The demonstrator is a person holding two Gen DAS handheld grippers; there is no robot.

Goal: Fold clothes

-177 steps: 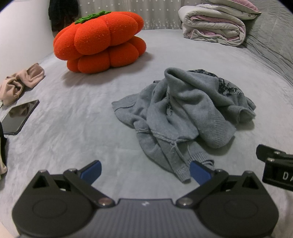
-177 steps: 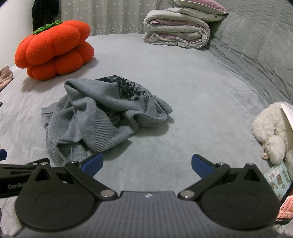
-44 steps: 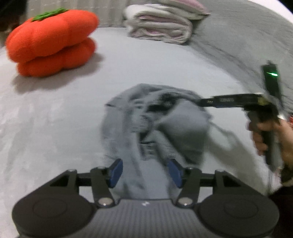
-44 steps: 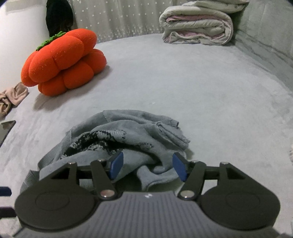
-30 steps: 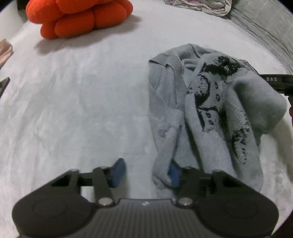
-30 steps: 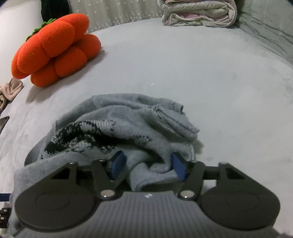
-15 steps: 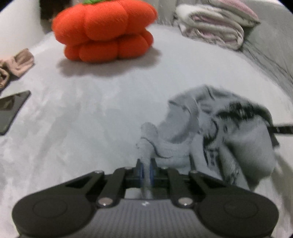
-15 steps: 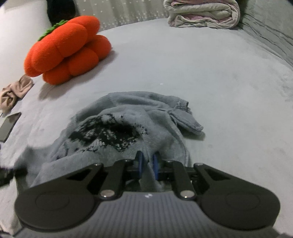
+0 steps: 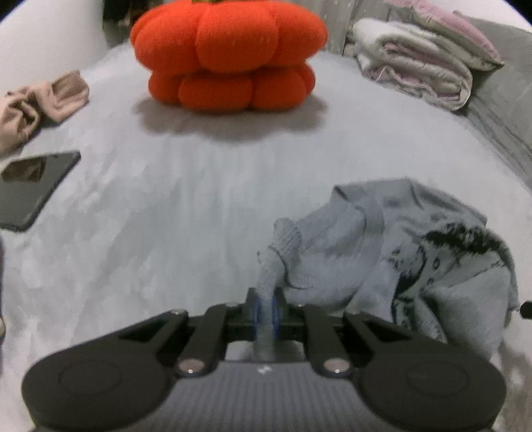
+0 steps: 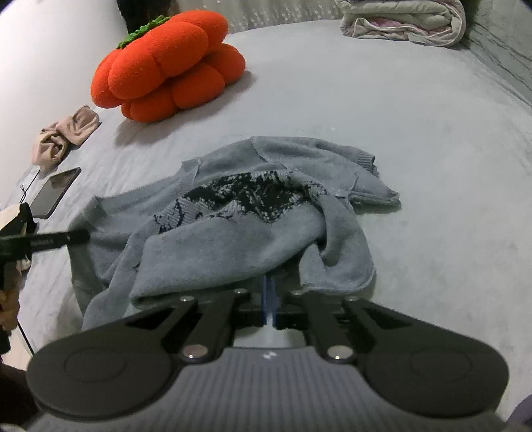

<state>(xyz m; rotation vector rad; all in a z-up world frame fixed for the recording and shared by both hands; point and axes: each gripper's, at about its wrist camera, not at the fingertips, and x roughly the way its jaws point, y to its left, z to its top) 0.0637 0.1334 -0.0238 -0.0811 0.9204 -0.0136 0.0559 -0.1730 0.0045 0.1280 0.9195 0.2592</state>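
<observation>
Knit and limp, the sweater (image 10: pixel 232 239) sagged between my left gripper (image 9: pixel 265 310) and right gripper (image 10: pixel 268 300), both clamped on what were probably hem edges.

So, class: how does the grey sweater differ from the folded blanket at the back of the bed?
The grey sweater lies crumpled with a black pattern; the folded blanket is neatly stacked, pale with pink. The sweater is pinched by both tongs; the blanket sits untouched. Both rest on the bed.
</observation>
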